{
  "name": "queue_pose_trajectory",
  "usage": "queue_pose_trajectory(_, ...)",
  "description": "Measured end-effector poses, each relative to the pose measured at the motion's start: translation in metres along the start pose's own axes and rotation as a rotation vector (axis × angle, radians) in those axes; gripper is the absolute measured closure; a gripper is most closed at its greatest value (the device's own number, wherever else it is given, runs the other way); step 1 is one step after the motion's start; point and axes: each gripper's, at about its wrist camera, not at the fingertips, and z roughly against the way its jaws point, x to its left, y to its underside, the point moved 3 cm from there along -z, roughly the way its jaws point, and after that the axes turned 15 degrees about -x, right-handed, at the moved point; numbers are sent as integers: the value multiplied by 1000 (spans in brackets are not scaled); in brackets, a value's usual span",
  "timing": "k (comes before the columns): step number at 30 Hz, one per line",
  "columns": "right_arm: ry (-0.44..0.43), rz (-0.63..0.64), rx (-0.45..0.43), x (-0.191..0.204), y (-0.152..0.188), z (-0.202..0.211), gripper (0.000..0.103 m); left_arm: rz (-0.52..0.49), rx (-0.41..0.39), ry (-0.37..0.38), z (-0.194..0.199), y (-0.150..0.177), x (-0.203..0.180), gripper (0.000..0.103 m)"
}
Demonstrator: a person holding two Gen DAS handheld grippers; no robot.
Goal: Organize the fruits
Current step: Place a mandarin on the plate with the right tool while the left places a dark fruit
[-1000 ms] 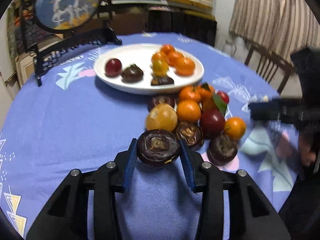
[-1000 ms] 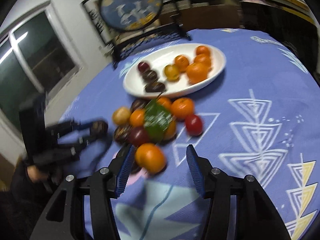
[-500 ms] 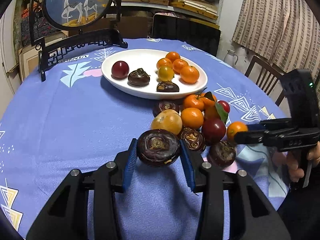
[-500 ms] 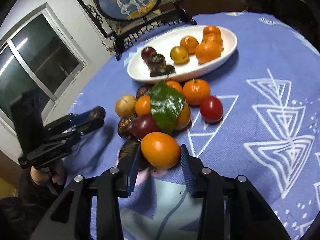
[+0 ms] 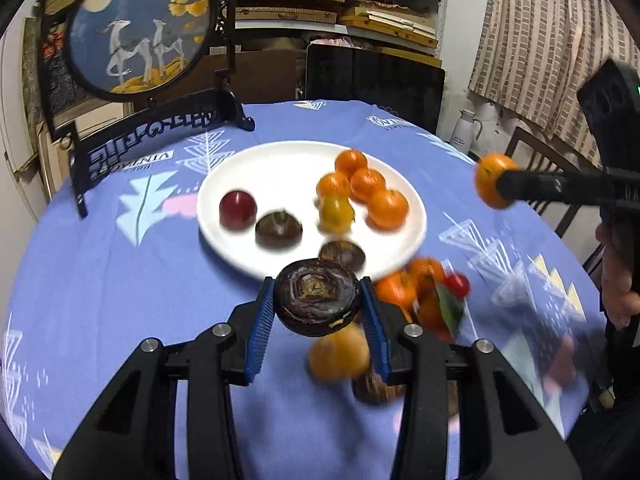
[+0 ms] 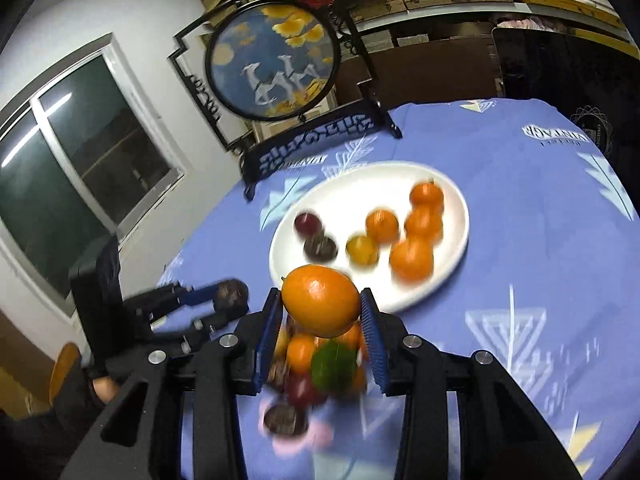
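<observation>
My left gripper (image 5: 318, 306) is shut on a dark purple-brown round fruit (image 5: 317, 303) and holds it above the table, just in front of the white plate (image 5: 280, 160). My right gripper (image 6: 320, 314) is shut on an orange (image 6: 320, 300), raised above the loose fruit pile (image 6: 316, 364). The orange also shows at the right of the left wrist view (image 5: 489, 185). The plate (image 6: 400, 176) holds several oranges, a yellow fruit, a red fruit and dark fruits. The left gripper with its dark fruit shows in the right wrist view (image 6: 230, 294).
A round painted screen on a black stand (image 5: 140, 24) stands at the table's far left edge. Loose oranges, red fruits and a green leaf (image 5: 424, 292) lie right of the left gripper. A wooden chair (image 5: 536, 156) stands beyond the table on the right.
Both grippers have risen from the table and moved toward the plate. The right gripper has lifted the orange out of the pile; the left still carries the dark fruit.
</observation>
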Motion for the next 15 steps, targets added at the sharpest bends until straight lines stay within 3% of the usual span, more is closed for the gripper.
queue_pose_trajectory(6,32,1,49,-2,-28,-79,63,20,52,-29,-59,-15,16,62)
queue_pose_trajectory(11,64,21,68,-4,-34,-136,62,55,67,-29,-79,-12,28,61)
queue_pose_trajectory(14,89,24,54,-8,-38,-148,54,56,43,-29,-74,-13,28,33)
queue_pose_trajectory(15,91,23,42,-9,-38,-146,53,53,29,-32,-70,-14,27,30)
